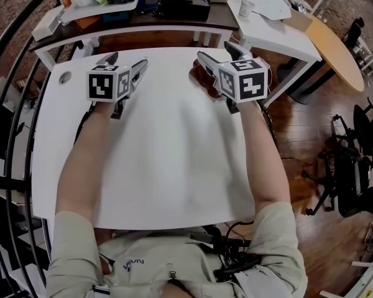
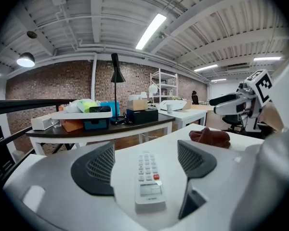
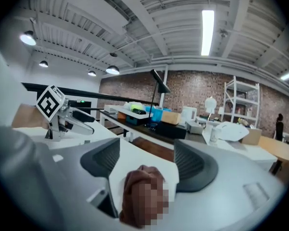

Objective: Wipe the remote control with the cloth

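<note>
Left gripper view: a white remote control [image 2: 148, 177] lies flat on the white table [image 2: 58, 196], squarely between the jaws of the left gripper [image 2: 145, 154]. The jaws stand wide apart, and neither pad touches the remote. The remote's long axis runs straight away from the camera toward the table's far edge, with its small display at the near end and its rows of buttons beyond. Further toward the table's right side, a crumpled reddish-brown cloth [image 2: 211, 137] sits in a heap.

In the right gripper view the same cloth rests on the table between the jaws of the right gripper [image 3: 148, 159], likewise spread wide and gripping nothing.

Past the white table's far edge stands a dark side table [image 2: 135, 125]. On it, a white tray [image 2: 82, 114] carries a yellow-green packet [image 2: 86, 105] and a dark object. The tray itself rests on a blue bin [image 2: 97, 123] and an orange box [image 2: 72, 125]. A cardboard box [image 2: 137, 103] tops a black case [image 2: 142, 115] alongside.

From the head view, both grippers are held over the white table's far half.
</note>
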### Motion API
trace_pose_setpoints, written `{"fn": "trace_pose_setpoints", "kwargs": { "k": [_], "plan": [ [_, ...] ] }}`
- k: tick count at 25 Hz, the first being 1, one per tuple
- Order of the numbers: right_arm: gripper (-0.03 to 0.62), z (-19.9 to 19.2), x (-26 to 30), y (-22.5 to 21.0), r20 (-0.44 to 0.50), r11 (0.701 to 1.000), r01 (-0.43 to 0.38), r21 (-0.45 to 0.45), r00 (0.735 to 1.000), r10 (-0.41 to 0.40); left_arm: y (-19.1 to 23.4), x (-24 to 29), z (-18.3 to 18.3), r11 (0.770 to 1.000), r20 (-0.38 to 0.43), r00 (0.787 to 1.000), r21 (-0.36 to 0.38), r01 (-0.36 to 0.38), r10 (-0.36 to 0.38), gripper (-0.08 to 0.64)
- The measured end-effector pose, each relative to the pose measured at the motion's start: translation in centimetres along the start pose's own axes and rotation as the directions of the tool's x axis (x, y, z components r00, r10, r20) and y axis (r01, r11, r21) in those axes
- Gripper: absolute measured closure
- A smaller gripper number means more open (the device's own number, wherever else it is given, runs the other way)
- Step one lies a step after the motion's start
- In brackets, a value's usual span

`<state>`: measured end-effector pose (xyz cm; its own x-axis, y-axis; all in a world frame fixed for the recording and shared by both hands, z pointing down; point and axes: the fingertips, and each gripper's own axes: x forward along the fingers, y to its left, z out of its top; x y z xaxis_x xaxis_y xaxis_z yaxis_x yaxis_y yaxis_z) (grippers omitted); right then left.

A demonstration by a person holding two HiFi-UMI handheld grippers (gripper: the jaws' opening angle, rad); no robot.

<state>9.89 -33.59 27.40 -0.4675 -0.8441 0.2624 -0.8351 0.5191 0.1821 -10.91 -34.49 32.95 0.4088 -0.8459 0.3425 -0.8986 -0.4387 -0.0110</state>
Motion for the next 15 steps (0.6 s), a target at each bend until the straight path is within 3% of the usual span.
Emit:
{"fn": "trace_pose_setpoints", "kwargs": {
  "k": [7,15],
  "plan": [
    [0.165,-4.1,2.8,0.0,-0.162,0.996,-0.083,0.043,0.983,0.089,0.7,2.2,-3.8,0.999,-0.167,0.986,0.029,0.020,-0.014,0.146],
    [0.155,-8.8,3.7,-0.6,-0.324,0.991,-0.101,0.092,0.938,0.126,0.3,3.8,-6.1,0.997,-0.287,0.956,0.042,0.071,-0.056,0.146]
  ]
}}
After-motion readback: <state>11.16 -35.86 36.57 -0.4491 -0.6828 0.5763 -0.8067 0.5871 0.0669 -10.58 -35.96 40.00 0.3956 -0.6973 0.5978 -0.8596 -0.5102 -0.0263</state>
